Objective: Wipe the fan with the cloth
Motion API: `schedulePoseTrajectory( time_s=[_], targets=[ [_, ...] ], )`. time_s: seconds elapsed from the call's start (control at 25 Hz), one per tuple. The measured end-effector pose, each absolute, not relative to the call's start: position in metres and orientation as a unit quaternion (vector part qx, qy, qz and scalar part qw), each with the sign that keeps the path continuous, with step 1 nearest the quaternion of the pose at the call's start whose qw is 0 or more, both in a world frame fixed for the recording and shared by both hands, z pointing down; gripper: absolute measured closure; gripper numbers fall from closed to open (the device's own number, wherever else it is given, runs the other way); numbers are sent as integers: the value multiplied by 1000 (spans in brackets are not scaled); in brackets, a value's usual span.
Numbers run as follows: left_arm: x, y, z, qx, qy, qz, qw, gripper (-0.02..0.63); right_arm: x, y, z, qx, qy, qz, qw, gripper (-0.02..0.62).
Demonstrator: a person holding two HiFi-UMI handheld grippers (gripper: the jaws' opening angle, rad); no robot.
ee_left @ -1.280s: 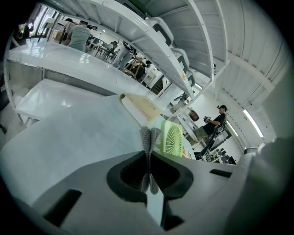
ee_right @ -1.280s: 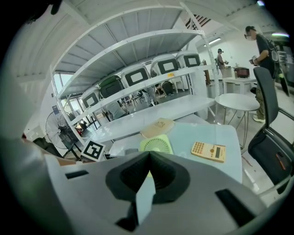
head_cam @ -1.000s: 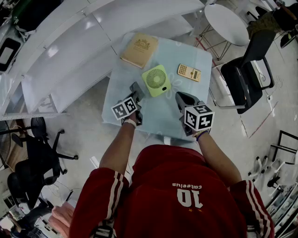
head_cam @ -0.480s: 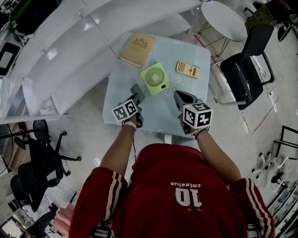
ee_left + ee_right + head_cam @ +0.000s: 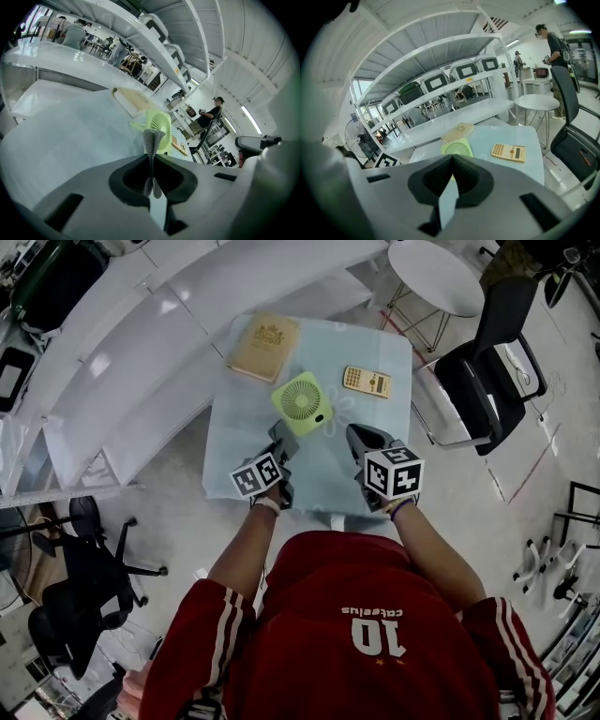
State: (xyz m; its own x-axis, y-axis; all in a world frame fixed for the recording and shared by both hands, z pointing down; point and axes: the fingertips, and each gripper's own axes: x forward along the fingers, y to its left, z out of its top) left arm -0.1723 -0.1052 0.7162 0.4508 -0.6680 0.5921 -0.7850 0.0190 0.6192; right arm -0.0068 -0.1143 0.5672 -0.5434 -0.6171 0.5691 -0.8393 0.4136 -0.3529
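Left gripper (image 5: 284, 434): jaws pressed together, pinching a grey mesh-textured cloth (image 5: 151, 140). The cloth stands as a thin strip between the jaws and pokes out past the tips. In the left gripper view it lines up right in front of the green fan (image 5: 300, 401). I can't tell from any view whether the cloth is touching the fan.

Right gripper (image 5: 354, 431): jaws pressed together with nothing between them. Only the pale blue counter (image 5: 234, 432) shows through the gap beneath them. It's held over the counter's near part, to the right of the fan and apart from it.

The fan is mid-counter with its round grille facing up toward the head camera. A tan book (image 5: 263, 347) lies beyond it to the left, and a yellow calculator (image 5: 366, 382) beyond it to the right. Both are clear of the fan.

Compared with 1 s ago:
- **Head view:** it has drifted, so the whole counter sits a bit further left in frame.
- **Fan, book, calculator:** same layout relative to each other, no sign the fan moved.
- **Left gripper:** pulled slightly back toward the person and inward. The tips were beside the fan's left edge and are now at its near-left corner.
- **Right gripper:** about the same place relative to the fan.

Both hands are low over the near half of the counter, marker cubes up.
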Motion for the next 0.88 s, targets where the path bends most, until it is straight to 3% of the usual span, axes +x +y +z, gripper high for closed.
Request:
schedulePoseTrajectory(
  time_s=[0.32, 0.88],
  targets=[
    [-128, -116, 703, 747, -487, 105, 439, 578, 12, -120, 566, 447, -819, 312, 179, 591],
    [-70, -145, 704, 750, -479, 86, 448, 578, 58, -133, 572, 451, -812, 316, 192, 591]
  ],
)
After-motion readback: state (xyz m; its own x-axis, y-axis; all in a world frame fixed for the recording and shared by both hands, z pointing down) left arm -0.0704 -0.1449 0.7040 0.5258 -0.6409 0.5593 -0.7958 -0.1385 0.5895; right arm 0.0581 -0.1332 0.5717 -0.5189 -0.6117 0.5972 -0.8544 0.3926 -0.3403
